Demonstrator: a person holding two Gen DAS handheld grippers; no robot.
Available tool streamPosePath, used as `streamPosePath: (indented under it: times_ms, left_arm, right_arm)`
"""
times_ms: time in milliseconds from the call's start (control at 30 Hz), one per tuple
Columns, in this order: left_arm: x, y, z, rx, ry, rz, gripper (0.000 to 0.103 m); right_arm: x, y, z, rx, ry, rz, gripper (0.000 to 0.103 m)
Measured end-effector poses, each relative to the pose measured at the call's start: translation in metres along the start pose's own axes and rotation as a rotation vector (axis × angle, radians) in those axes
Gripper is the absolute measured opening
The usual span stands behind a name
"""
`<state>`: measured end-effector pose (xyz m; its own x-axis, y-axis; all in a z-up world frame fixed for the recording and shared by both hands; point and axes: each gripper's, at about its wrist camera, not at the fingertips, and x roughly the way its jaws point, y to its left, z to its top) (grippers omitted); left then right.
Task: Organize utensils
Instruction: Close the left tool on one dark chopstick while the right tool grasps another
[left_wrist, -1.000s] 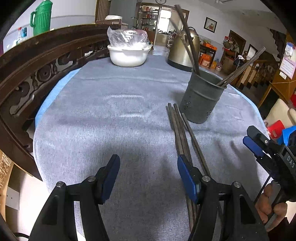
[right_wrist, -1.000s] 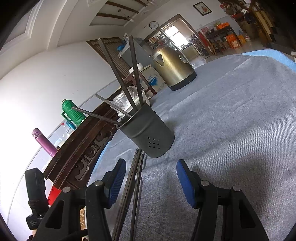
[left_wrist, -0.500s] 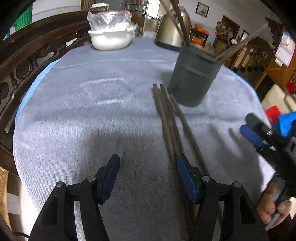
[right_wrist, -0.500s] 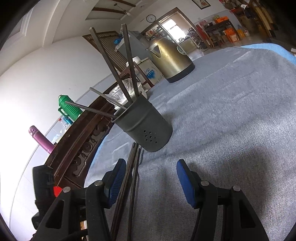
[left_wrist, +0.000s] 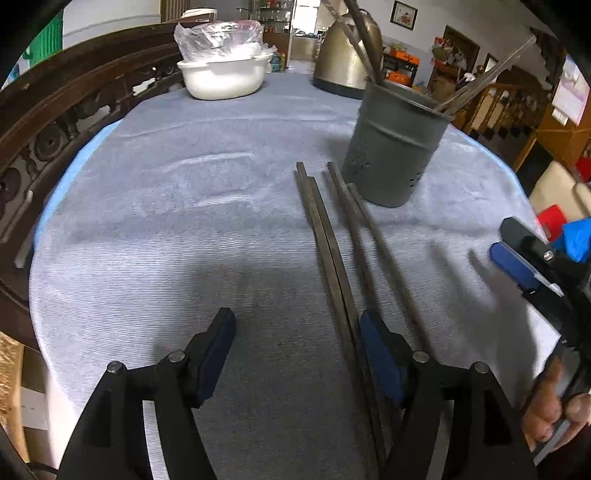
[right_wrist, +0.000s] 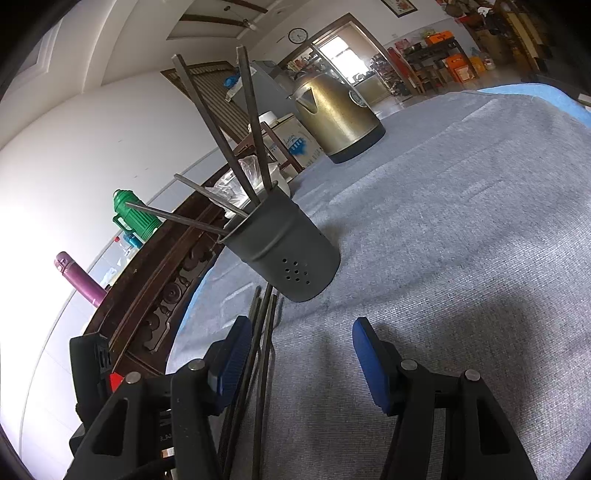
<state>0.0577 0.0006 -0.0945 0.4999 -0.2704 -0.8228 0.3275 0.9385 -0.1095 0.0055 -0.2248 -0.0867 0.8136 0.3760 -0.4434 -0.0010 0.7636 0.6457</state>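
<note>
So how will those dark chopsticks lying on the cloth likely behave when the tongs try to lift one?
The chopsticks look thin and rigid, so probably stiff and light. Lying flat and close together on the towel-like cloth, one may be hard to single out. Their squared ends suggest little rolling.

no legible text; blue print on white box (right_wrist: 295, 142) too blurred to read

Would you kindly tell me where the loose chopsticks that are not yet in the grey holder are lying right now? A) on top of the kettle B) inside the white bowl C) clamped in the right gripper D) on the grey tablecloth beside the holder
D: the loose chopsticks lie flat on the grey tablecloth, their far ends next to the base of the grey holder.
</note>
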Motion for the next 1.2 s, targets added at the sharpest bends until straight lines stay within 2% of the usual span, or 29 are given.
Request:
streamPosePath:
  times_ms: [233, 433, 633, 967, 1200]
  left_arm:
    - [-0.005, 0.016, -0.001, -0.034, 0.017, 0.022, 0.072]
    - [-0.009, 0.031, -0.006, -0.048, 0.033, -0.002, 0.072]
    - [-0.014, 0.051, -0.004, -0.125, 0.025, -0.034, 0.072]
    - [-0.005, 0.042, 0.005, -0.070, 0.030, -0.010, 0.072]
    - [0.000, 0.049, 0.009, -0.089, 0.034, 0.010, 0.072]
  right_arm:
    - [0.000, -0.001, 0.000, 0.002, 0.000, 0.000, 0.062]
    - [0.000, -0.001, 0.001, 0.006, 0.003, 0.002, 0.061]
    - [0.001, -0.001, 0.000, 0.007, 0.007, -0.001, 0.060]
    - [0.003, -0.002, 0.000, 0.009, 0.017, -0.009, 0.060]
    - [0.005, -0.002, -0.001, 0.009, 0.023, -0.008, 0.060]
